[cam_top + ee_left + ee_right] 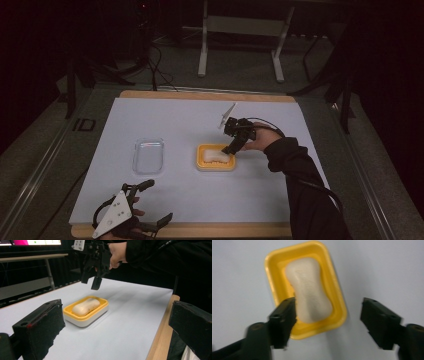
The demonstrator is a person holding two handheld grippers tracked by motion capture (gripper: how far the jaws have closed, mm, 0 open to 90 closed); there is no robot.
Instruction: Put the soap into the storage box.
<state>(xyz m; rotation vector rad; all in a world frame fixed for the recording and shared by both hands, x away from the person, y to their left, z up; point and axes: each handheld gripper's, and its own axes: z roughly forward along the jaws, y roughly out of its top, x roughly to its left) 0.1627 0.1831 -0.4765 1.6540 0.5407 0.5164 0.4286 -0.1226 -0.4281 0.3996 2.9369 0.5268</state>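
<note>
A white bar of soap (214,156) (85,306) (309,290) lies in a yellow soap dish (215,167) (96,312) (337,300) near the middle of the pale sheet. My right gripper (230,150) (92,283) (328,315) hangs just above the dish's right end, open, nothing between its jaws. My left gripper (157,202) (112,325) rests at the table's near left edge, open and empty, pointing toward the dish.
A clear plastic lid (148,156) lies left of the dish. The pale sheet (175,120) covers a wooden board (200,231), whose edge runs along the near side. Metal stand legs (202,55) stand beyond the table's far end.
</note>
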